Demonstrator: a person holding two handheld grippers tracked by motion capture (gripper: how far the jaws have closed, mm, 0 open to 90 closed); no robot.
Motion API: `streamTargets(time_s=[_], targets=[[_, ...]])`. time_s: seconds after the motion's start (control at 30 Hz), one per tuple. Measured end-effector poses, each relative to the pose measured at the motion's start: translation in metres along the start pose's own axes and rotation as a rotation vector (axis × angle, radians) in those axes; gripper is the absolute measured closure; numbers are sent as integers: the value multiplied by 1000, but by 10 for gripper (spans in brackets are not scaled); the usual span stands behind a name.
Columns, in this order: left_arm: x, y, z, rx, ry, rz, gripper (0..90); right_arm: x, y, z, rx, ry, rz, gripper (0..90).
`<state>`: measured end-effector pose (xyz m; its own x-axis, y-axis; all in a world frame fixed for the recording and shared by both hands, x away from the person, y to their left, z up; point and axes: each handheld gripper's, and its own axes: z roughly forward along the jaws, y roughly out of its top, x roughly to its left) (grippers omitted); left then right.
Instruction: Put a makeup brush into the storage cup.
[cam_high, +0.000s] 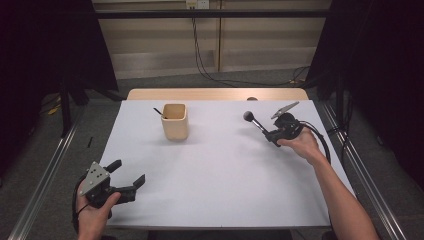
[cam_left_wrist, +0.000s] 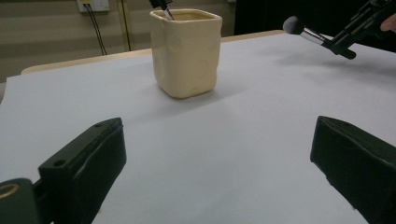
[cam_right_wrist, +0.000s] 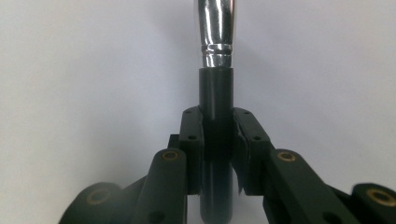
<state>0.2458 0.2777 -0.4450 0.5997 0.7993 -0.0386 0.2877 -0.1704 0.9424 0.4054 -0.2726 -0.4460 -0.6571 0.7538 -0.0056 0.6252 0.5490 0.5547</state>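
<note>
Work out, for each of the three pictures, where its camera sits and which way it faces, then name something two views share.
High view: above the table's near edge, facing forward and down; both forearms, left claw, right claw.
Left gripper view: on the left claw, level across the table at the cream cup.
Right gripper view: on the right claw, along the clamped brush.
Shared: cup and brush.

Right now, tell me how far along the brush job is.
Done: one dark-handled tool already stands in the cream cup. In hand: the right hand-held gripper is shut on the makeup brush, held above the table to the cup's right. Left: getting that brush into the cup. The left hand-held gripper sits open, holding nothing.
</note>
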Motion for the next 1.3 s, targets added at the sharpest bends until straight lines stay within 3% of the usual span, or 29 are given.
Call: streamTargets(time_s=[0.17, 0.47, 0.87, 1.3], targets=[[1, 0, 0, -6, 3, -13, 35, 0, -11, -2, -89, 7, 47, 761], [0, 0, 0, -5, 2, -8, 35, 6, -23, -11, -192, 49, 124, 761], [1, 0, -1, -6, -5, -10, 36, 22, -29, -25, -356, 49, 90, 761], [0, 1, -1, -13, -4, -12, 37, 35, -42, -29, -453, 56, 96, 761]])
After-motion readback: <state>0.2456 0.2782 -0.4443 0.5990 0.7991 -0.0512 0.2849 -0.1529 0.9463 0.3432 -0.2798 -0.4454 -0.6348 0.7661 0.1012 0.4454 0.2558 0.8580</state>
